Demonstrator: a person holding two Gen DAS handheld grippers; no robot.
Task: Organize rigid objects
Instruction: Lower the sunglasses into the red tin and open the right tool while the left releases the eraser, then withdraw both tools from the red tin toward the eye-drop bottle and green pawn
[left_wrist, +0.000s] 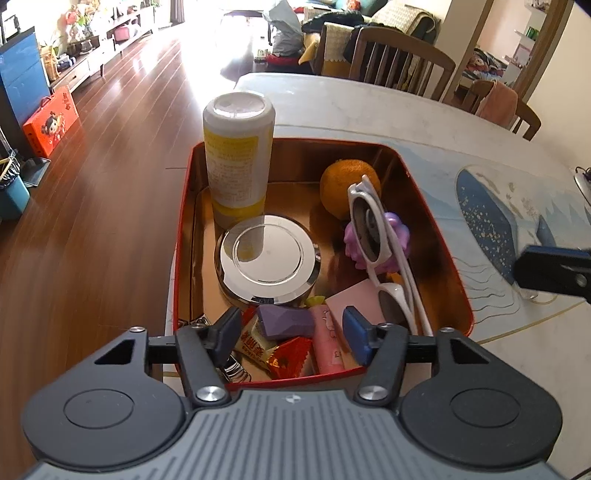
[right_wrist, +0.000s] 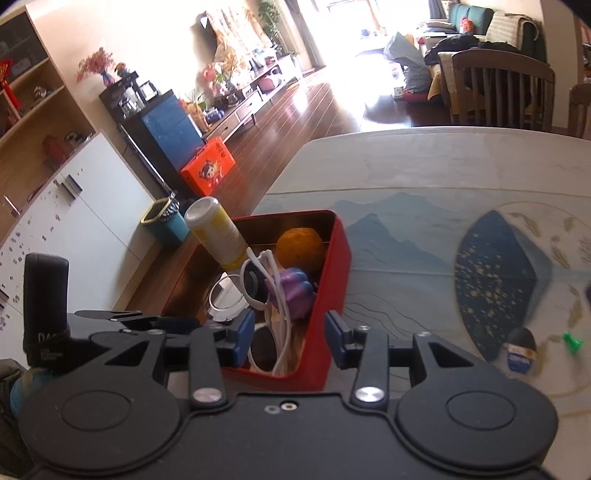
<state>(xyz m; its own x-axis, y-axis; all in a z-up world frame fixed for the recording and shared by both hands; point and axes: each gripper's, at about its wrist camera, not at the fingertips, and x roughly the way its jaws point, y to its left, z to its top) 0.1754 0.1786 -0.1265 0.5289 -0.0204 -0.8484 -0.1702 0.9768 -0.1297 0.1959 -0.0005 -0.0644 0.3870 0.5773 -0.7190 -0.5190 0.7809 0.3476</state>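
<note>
A red tin box (left_wrist: 439, 218) with a gold inside stands at the table's left edge. It holds a white and yellow bottle (left_wrist: 238, 155), a round silver lid (left_wrist: 267, 254), an orange (left_wrist: 341, 186), white sunglasses (left_wrist: 376, 236) over a purple toy (left_wrist: 400, 240), a pink box (left_wrist: 360, 301), a purple block (left_wrist: 286, 321) and candy wrappers (left_wrist: 288, 356). My left gripper (left_wrist: 291, 334) is open and empty over the box's near end. My right gripper (right_wrist: 290, 338) is open, its jaws on either side of the box's near right wall (right_wrist: 332, 288), with nothing held.
The table (left_wrist: 369, 107) has a printed whale mat (right_wrist: 491, 273). A small blue and black object (right_wrist: 521, 350) and a green pin (right_wrist: 572, 343) lie on the mat at the right. Wooden chairs (left_wrist: 402, 55) stand at the far side. The floor drops off left of the box.
</note>
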